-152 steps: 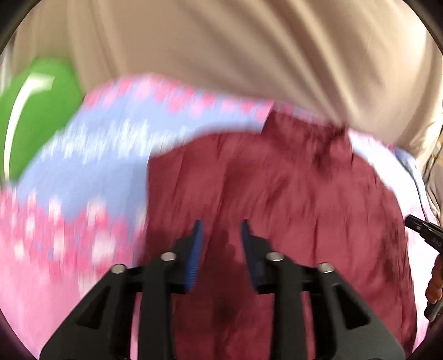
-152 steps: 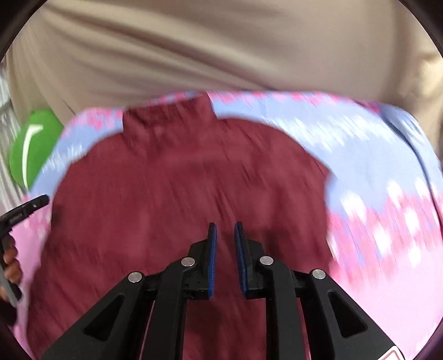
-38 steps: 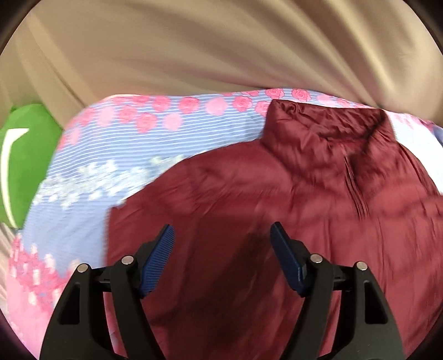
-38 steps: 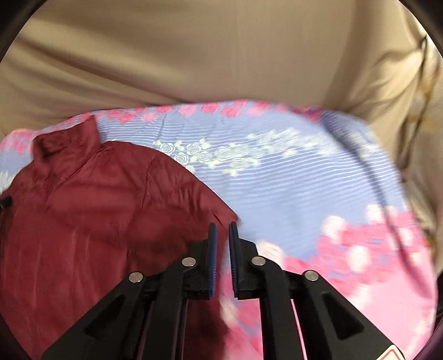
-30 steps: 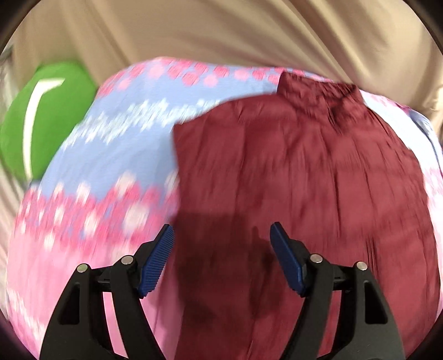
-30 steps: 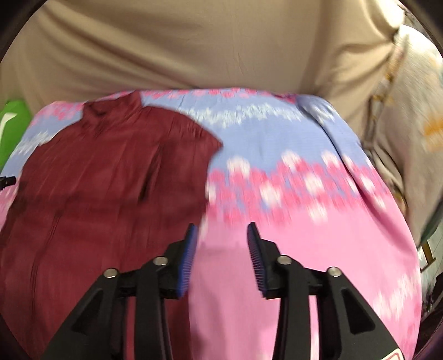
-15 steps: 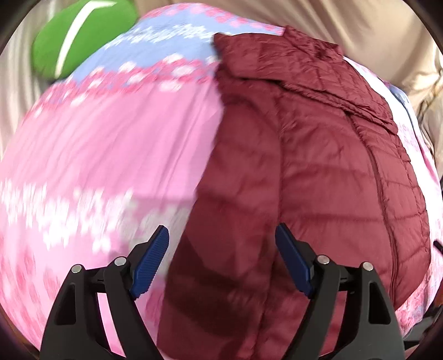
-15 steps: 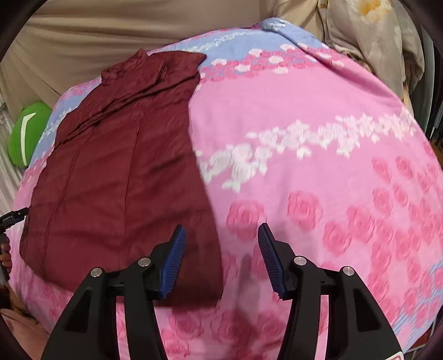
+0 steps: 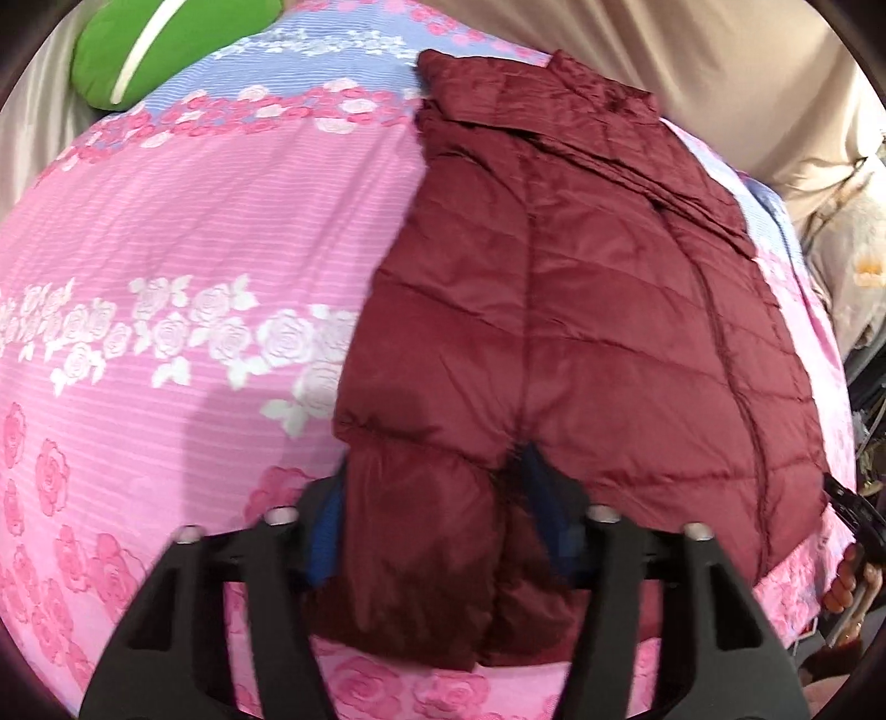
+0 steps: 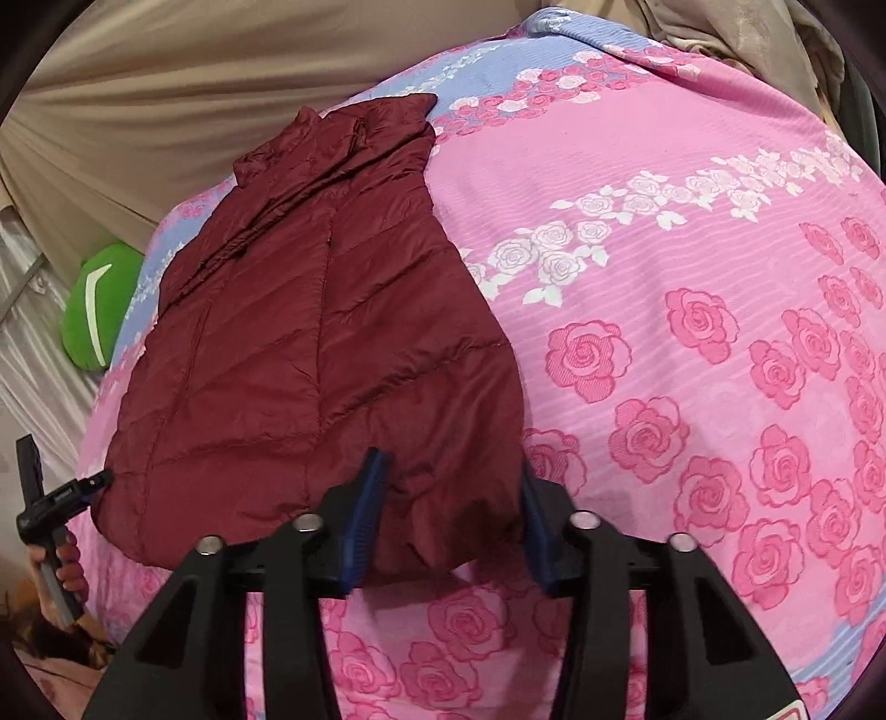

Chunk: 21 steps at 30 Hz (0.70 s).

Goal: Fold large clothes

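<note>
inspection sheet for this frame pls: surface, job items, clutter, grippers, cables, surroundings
Surface: bed sheet, pink with roses and a blue striped band at the far end.
Job's things: maroon puffer jacket lying flat, collar at the far end, hem at the near edge.
Clutter: green cushion past the sheet's far corner.
Grippers: left gripper closing, left hem corner between its fingers; right gripper closing, right hem corner between its fingers.
Cables: nothing seen.
Surroundings: beige cloth behind the bed; pale floral fabric at the side.
</note>
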Each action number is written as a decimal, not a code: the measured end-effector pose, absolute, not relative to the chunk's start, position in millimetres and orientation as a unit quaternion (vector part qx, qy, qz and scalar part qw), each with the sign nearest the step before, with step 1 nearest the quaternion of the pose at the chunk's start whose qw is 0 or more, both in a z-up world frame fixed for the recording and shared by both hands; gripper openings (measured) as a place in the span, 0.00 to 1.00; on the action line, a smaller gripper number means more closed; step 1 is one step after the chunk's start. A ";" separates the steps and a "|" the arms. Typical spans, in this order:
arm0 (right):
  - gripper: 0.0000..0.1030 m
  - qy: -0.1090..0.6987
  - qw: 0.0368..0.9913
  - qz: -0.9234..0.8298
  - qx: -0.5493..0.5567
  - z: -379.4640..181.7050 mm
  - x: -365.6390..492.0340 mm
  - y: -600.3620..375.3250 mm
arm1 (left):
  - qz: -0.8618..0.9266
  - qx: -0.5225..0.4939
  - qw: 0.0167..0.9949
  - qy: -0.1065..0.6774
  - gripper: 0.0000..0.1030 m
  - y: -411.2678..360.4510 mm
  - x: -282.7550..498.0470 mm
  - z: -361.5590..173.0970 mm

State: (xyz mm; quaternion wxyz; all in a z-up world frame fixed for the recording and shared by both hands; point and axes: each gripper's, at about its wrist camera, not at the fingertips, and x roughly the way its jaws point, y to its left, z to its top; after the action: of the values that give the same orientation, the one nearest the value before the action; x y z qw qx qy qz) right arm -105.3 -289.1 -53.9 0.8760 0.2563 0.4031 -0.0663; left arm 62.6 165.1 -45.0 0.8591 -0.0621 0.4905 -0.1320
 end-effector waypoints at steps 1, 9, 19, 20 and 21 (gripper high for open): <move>0.19 0.402 0.876 -0.062 0.258 -53.9 -105.6 -288.5 | -0.137 -0.066 0.858 0.490 0.32 165.6 62.0 -44.4; 0.03 0.336 0.911 -0.040 0.235 -14.5 -125.2 -273.4 | -0.162 -0.097 0.874 0.448 0.03 172.6 34.0 -9.1; 0.03 0.169 0.969 -0.033 0.175 89.6 -188.8 -270.0 | -0.210 -0.136 0.920 0.301 0.01 194.8 -34.8 102.7; 0.03 0.154 0.972 -0.031 0.174 98.0 -194.9 -270.5 | -0.211 -0.136 0.927 0.279 0.01 198.7 -43.0 117.4; 0.03 0.134 0.975 -0.027 0.174 109.0 -202.3 -271.2 | -0.210 -0.137 0.931 0.265 0.01 201.8 -48.5 127.2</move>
State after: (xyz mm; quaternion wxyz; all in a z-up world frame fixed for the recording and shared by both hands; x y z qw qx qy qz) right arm -202.3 -271.2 109.0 0.9752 0.1735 0.1345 -0.0272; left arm -48.5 201.8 127.2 0.9310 -0.1371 0.2649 -0.2103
